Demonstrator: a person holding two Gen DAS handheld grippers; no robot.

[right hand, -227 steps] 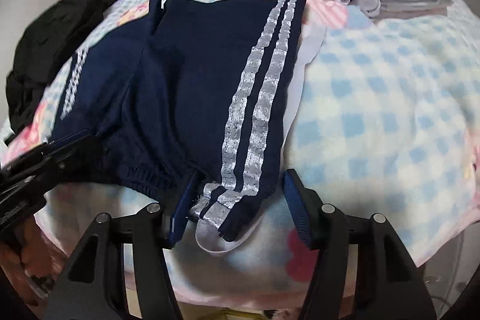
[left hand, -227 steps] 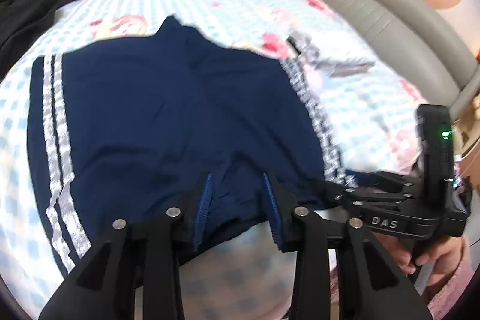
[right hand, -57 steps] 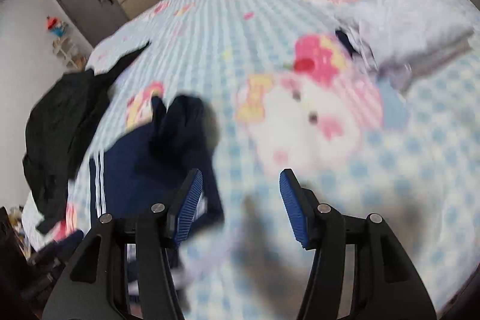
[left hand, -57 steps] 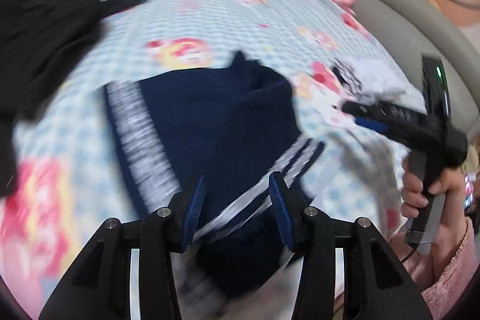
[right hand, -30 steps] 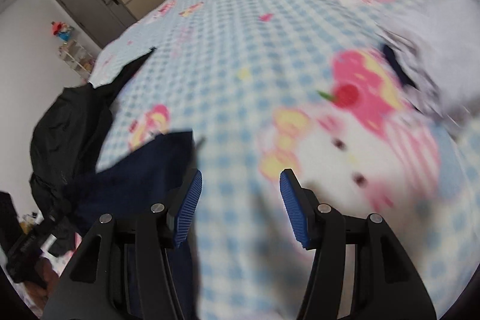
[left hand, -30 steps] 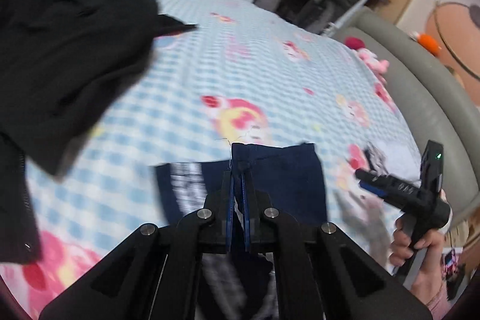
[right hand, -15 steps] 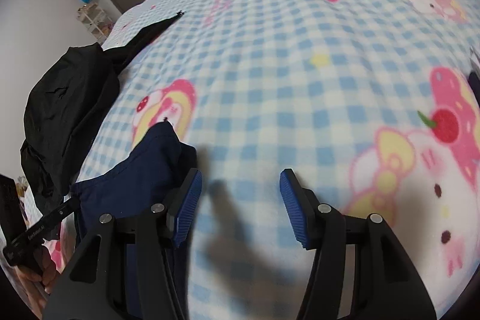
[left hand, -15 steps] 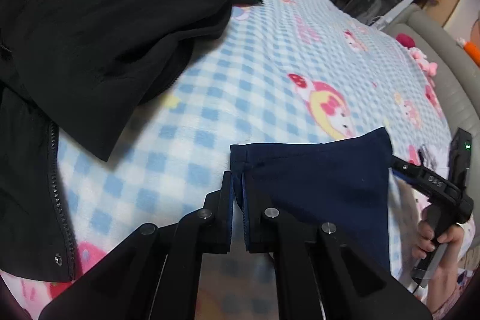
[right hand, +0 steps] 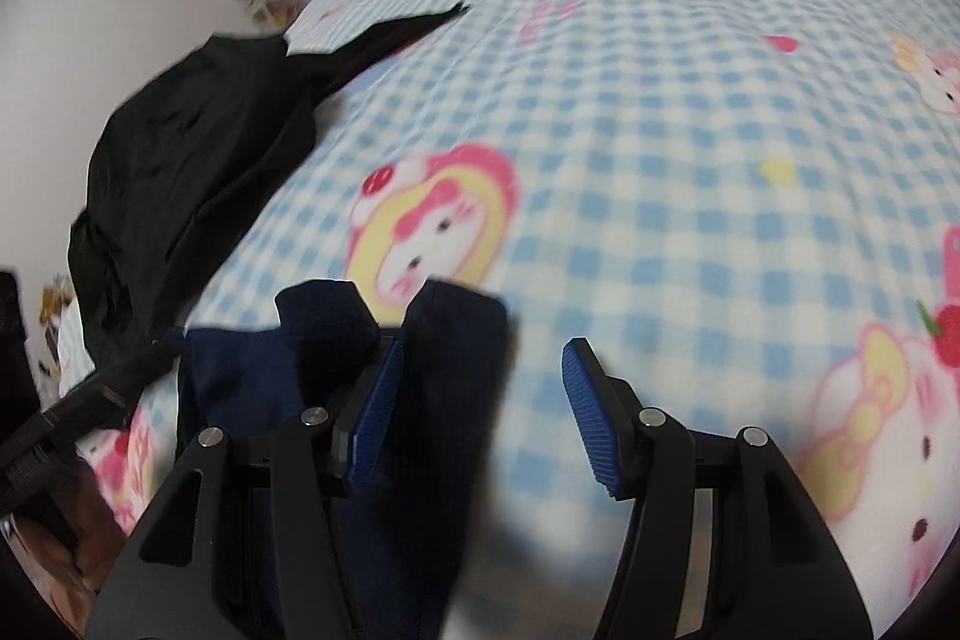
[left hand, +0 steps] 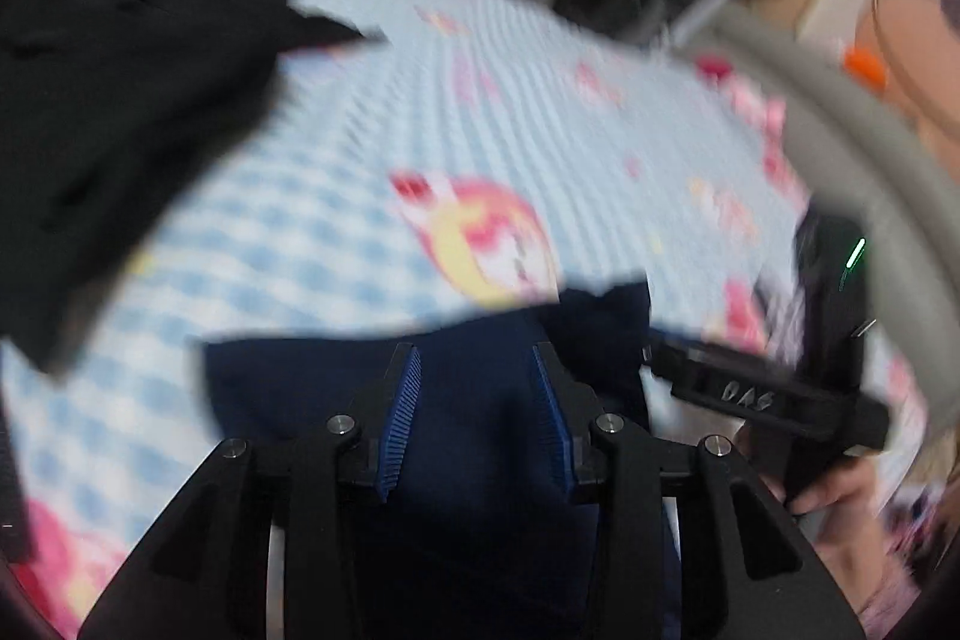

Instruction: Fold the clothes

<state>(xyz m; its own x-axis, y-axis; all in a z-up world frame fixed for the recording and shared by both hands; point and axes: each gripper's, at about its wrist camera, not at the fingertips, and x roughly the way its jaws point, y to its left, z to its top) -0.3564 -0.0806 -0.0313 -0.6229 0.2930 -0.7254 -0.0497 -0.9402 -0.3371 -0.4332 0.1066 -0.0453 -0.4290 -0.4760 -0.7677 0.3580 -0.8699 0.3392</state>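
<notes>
Navy shorts [left hand: 480,400] lie folded on the checked bed [left hand: 336,220], no longer pinched: the left gripper [left hand: 474,406] jaws are opening above them, letting the fold settle. The right gripper [right hand: 474,412] jaws stand apart, empty, beside the shorts' edge. A black jacket [left hand: 102,88] lies heaped nearby, awaiting folding.
</notes>
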